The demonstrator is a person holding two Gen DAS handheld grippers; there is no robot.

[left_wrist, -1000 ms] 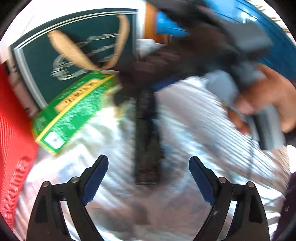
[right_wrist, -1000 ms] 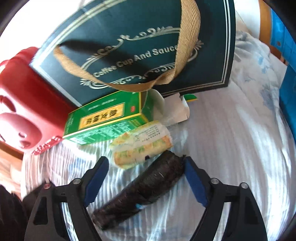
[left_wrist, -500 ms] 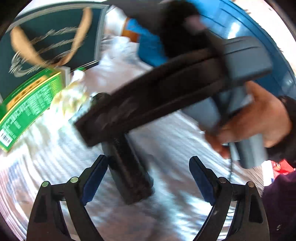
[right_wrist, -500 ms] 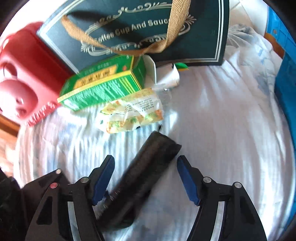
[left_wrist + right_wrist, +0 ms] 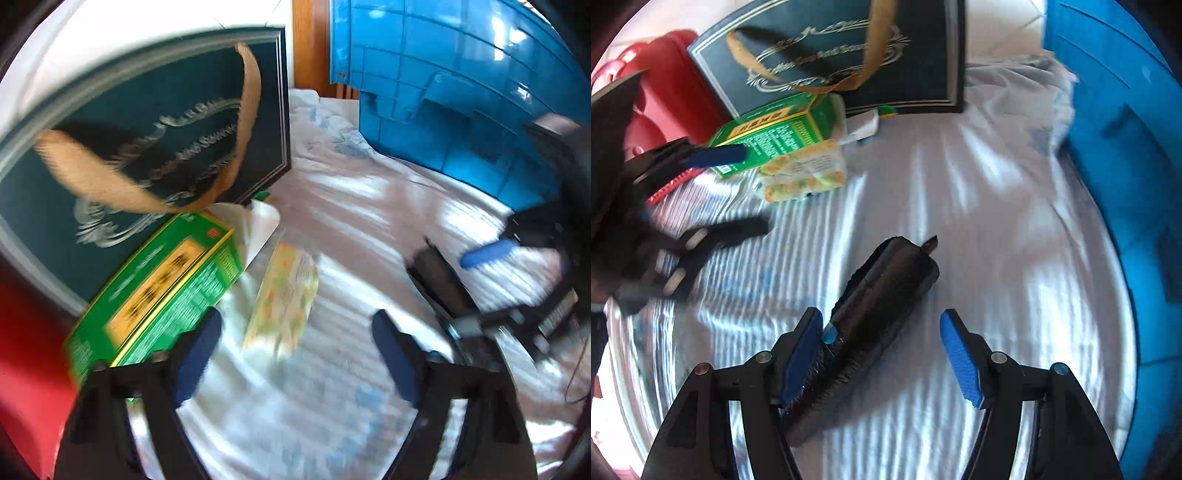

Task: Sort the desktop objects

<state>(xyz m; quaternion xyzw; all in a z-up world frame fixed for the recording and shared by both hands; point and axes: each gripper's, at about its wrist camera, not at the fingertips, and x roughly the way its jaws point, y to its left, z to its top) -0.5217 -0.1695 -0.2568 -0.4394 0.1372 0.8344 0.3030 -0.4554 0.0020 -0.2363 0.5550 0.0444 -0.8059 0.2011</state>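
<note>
A black wrapped roll (image 5: 886, 288) lies on the striped white cloth between the fingers of my right gripper (image 5: 882, 354). Its jaws are closing: the left pad touches the roll, the right pad stands apart from it. My left gripper (image 5: 295, 350) hovers over a yellow-green snack packet (image 5: 284, 295), also closing, and neither pad presses on the packet. The packet lies against a green box (image 5: 162, 288). The right wrist view shows the left gripper (image 5: 738, 192) just left of the snack packet (image 5: 805, 173) and the green box (image 5: 775, 136). In the left wrist view, the black roll (image 5: 439, 280) is at the right.
A dark green gift bag (image 5: 849, 55) with a tan ribbon handle lies behind the green box. A red case (image 5: 665, 92) sits at the far left. A blue plastic crate (image 5: 1126, 147) walls off the right side. A wooden strip (image 5: 310, 44) shows behind.
My left gripper swung left from the black roll to the snack packet and its jaws narrowed. The right gripper and the roll shifted away from the packet toward the blue crate, jaws narrower.
</note>
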